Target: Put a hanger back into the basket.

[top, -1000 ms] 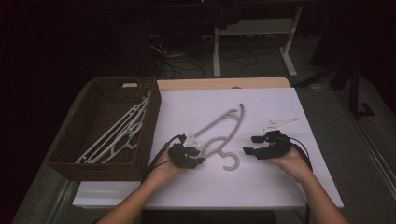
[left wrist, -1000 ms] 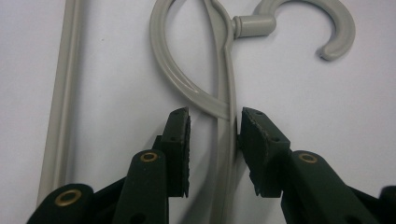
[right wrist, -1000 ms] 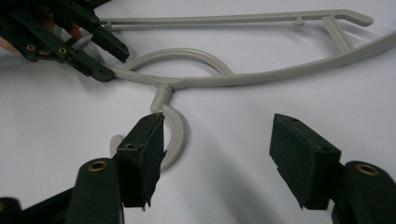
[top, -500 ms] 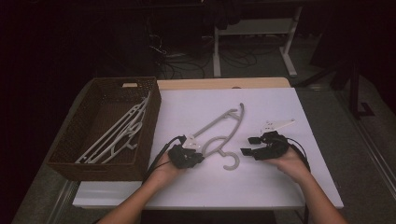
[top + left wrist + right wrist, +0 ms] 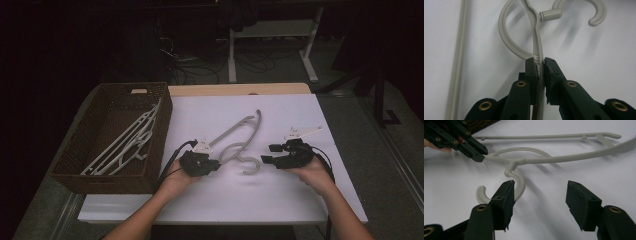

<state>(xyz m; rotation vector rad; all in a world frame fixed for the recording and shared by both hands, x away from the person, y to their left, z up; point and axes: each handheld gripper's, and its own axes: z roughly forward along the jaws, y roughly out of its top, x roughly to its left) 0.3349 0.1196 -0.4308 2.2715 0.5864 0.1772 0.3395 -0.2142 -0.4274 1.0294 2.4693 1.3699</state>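
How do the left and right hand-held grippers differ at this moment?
The left hand-held gripper is shut on the grey hanger, its jaws having just closed on the arm. The right hand-held gripper stands open, gripping nothing, one jaw in front of the hook. Both are black, hand-held, and lie low over the white table.

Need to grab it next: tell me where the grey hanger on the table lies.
In the high view the grey hanger lies mid-table, right of the wicker basket, between both grippers; the left gripper clamps its arm.
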